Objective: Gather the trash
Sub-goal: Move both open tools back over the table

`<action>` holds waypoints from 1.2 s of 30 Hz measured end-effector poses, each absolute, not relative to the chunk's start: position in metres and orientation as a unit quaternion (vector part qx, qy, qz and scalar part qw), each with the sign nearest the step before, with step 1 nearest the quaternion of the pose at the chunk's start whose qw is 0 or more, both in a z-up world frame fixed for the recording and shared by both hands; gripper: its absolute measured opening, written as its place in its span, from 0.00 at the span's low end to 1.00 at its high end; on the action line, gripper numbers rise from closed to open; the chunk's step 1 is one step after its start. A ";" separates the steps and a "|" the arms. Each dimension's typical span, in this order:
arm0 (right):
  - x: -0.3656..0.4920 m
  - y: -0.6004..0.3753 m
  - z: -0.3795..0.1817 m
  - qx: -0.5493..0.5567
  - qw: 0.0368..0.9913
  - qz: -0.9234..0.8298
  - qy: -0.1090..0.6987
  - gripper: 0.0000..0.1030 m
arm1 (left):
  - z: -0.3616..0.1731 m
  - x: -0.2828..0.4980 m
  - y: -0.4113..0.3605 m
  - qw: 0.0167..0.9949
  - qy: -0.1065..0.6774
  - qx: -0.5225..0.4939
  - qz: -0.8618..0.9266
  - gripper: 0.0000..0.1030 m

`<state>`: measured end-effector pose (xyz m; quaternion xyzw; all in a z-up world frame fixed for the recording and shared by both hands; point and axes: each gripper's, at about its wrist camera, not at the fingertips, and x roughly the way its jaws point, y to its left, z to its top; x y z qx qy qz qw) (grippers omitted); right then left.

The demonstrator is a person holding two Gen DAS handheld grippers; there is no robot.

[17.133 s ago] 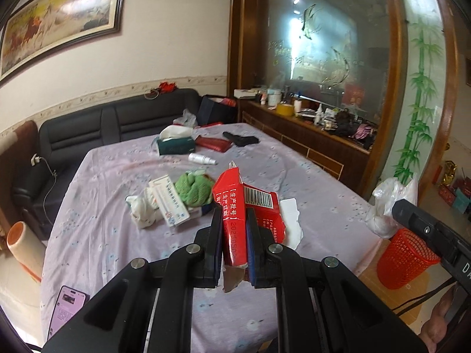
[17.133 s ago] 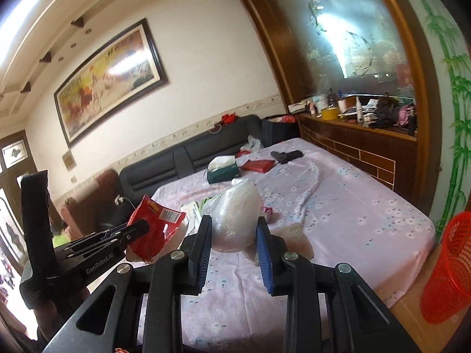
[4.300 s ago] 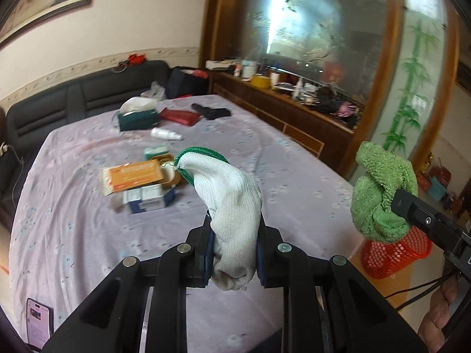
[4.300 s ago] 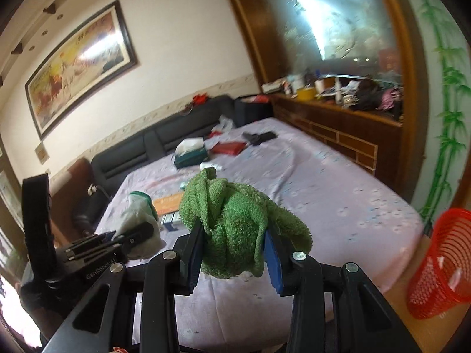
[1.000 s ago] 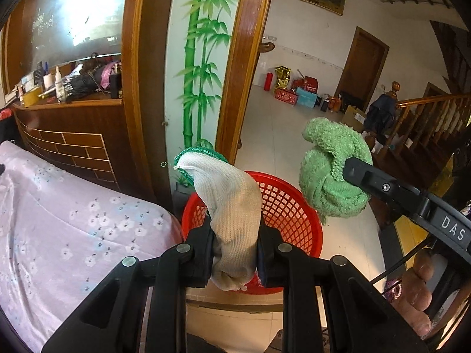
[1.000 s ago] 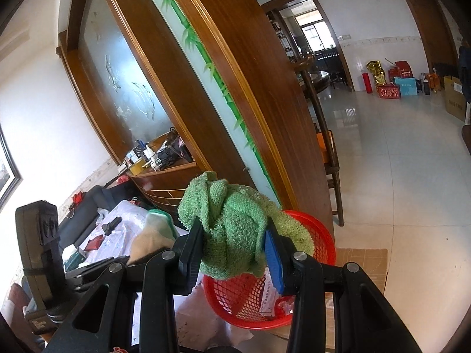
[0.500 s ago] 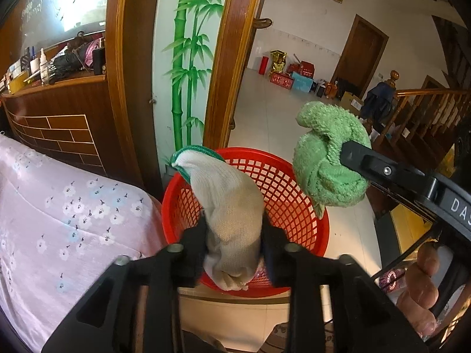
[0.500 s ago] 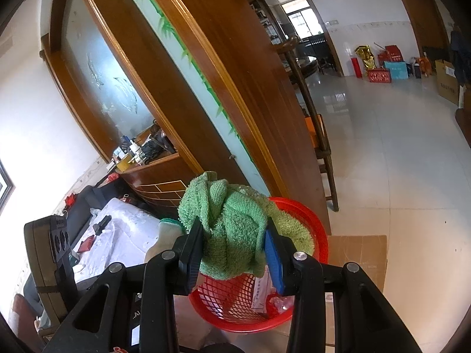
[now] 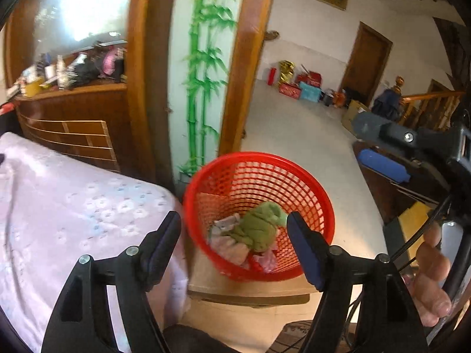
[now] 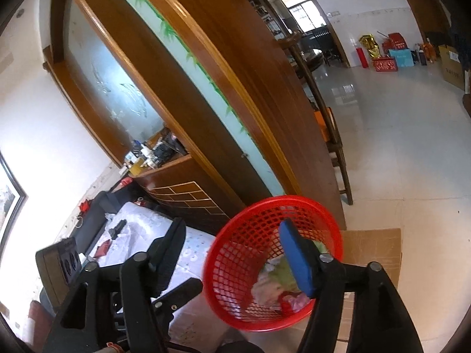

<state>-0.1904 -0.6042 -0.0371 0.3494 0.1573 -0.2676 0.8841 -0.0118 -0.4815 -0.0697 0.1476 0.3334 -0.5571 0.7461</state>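
A red mesh basket (image 9: 323,197) stands on the floor by the table corner. Inside it lie a green cloth (image 9: 259,229) and a pale glove (image 9: 226,244) among other scraps. My left gripper (image 9: 232,235) hangs above the basket, its jaws opening with nothing between them. In the left wrist view my right gripper (image 9: 374,144) reaches in from the right, jaws apart and empty. The right wrist view shows the basket (image 10: 265,203) from above with the green cloth (image 10: 282,273) partly hidden behind a blue pad. There my right gripper (image 10: 235,244) is opening and holds nothing.
A table with a lilac flowered cloth (image 9: 73,206) is to the left of the basket. Flat cardboard (image 10: 374,250) lies under the basket. A wooden partition with painted bamboo (image 9: 203,73) rises behind it, with a chair (image 10: 332,135) beyond. A person's hand (image 9: 432,264) holds the right gripper.
Both grippers have opened. The glove has left the left gripper and the green cloth has left the right one; both now lie in the red basket.
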 end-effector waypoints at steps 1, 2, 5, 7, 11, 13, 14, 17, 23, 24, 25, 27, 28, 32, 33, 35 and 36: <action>-0.190 -0.599 -0.032 0.345 0.887 -0.264 0.154 0.75 | -0.063 -0.010 -0.470 0.755 0.327 0.138 -0.551 0.71; -0.189 -0.594 -0.028 0.342 0.891 -0.259 0.151 0.77 | -0.056 -0.008 -0.457 0.766 0.322 0.129 -0.542 0.71; -0.185 -0.577 -0.016 0.330 0.901 -0.243 0.143 0.81 | -0.034 -0.002 -0.418 0.797 0.304 0.103 -0.512 0.72; -0.178 -0.560 -0.005 0.311 0.911 -0.230 0.141 0.82 | -0.016 0.005 -0.379 0.825 0.289 0.081 -0.479 0.72; -0.159 -0.524 0.012 0.287 0.930 -0.184 0.139 0.83 | 0.005 0.016 -0.312 0.869 0.272 0.057 -0.409 0.75; -0.148 -0.505 0.017 0.275 0.937 -0.161 0.140 0.83 | 0.011 0.025 -0.278 0.882 0.278 0.043 -0.378 0.75; -0.139 -0.491 0.020 0.268 0.942 -0.145 0.142 0.83 | 0.012 0.030 -0.262 0.886 0.284 0.035 -0.364 0.75; -0.114 -0.462 0.022 0.258 0.948 -0.099 0.154 0.83 | 0.015 0.040 -0.215 0.897 0.297 0.001 -0.328 0.75; -0.070 -0.404 0.020 0.244 0.952 -0.013 0.182 0.83 | 0.018 0.058 -0.126 0.915 0.307 -0.054 -0.255 0.75; -0.062 -0.396 0.019 0.243 0.952 -0.002 0.187 0.83 | 0.017 0.061 -0.109 0.918 0.311 -0.063 -0.238 0.75; -0.054 -0.387 0.017 0.243 0.950 0.010 0.194 0.83 | 0.016 0.065 -0.096 0.920 0.314 -0.069 -0.225 0.75; -0.038 -0.370 0.014 0.239 0.948 0.039 0.205 0.83 | 0.014 0.071 -0.077 0.923 0.316 -0.082 -0.204 0.75; -0.029 -0.361 0.013 0.237 0.947 0.052 0.212 0.83 | 0.013 0.074 -0.064 0.925 0.317 -0.088 -0.191 0.75; 0.000 -0.329 0.007 0.229 0.940 0.098 0.233 0.83 | 0.013 0.081 -0.029 0.932 0.312 -0.098 -0.156 0.75; 0.008 -0.322 0.006 0.228 0.938 0.108 0.238 0.83 | 0.014 0.083 -0.021 0.934 0.310 -0.100 -0.149 0.75; 0.022 -0.307 0.004 0.221 0.935 0.128 0.247 0.83 | 0.015 0.090 -0.008 0.938 0.306 -0.098 -0.133 0.75; 0.028 -0.299 0.002 0.217 0.934 0.136 0.251 0.83 | 0.016 0.092 -0.005 0.938 0.305 -0.099 -0.129 0.75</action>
